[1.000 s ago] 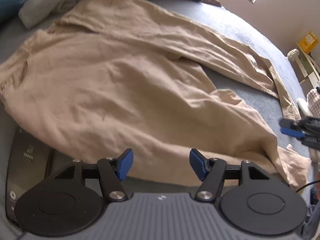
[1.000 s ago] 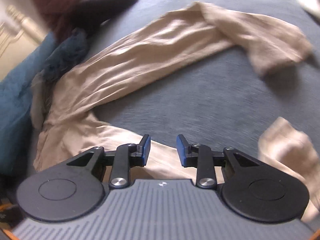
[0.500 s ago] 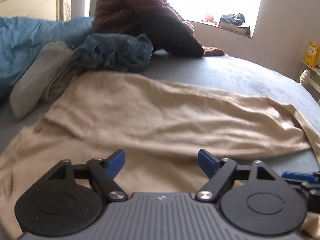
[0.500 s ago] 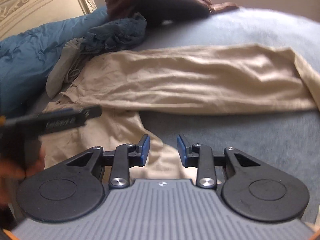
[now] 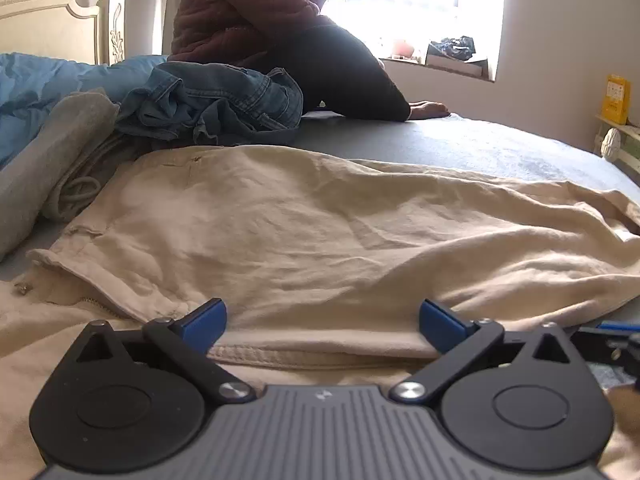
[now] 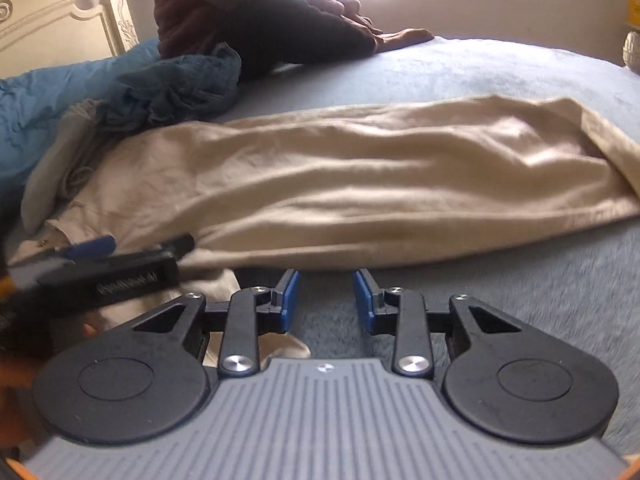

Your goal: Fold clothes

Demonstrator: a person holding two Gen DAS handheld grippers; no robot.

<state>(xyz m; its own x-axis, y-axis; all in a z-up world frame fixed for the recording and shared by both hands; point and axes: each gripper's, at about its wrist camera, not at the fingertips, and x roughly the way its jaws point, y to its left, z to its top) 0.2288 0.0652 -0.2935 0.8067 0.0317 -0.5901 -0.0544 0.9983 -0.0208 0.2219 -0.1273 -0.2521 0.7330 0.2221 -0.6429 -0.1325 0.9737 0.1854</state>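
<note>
Beige trousers (image 5: 320, 232) lie spread across the grey-blue bed (image 5: 480, 148), waistband and zip to the left. My left gripper (image 5: 322, 322) sits low over the near fabric; its jaws are opening wide, a stitched fold of the trousers lies between them, and the pads do not press it. In the right wrist view one trouser leg (image 6: 360, 192) stretches across the bed. My right gripper (image 6: 326, 300) stands partly open just short of that leg, with only bare bed between its pads. The left gripper (image 6: 104, 272) shows at the left there, over the waist end.
A person in a maroon jacket (image 5: 248, 12) sits at the back of the bed. Crumpled jeans (image 5: 216, 104), a grey garment (image 5: 52, 152) and a blue duvet (image 5: 36, 84) lie at the back left. A cream headboard (image 5: 52, 20) stands behind them, and a window sill (image 5: 440, 60) at the right.
Both cameras swung from looking down on the trousers to a low, nearly level view across the bed. The left jaws have spread wider. The right jaws kept their gap.
</note>
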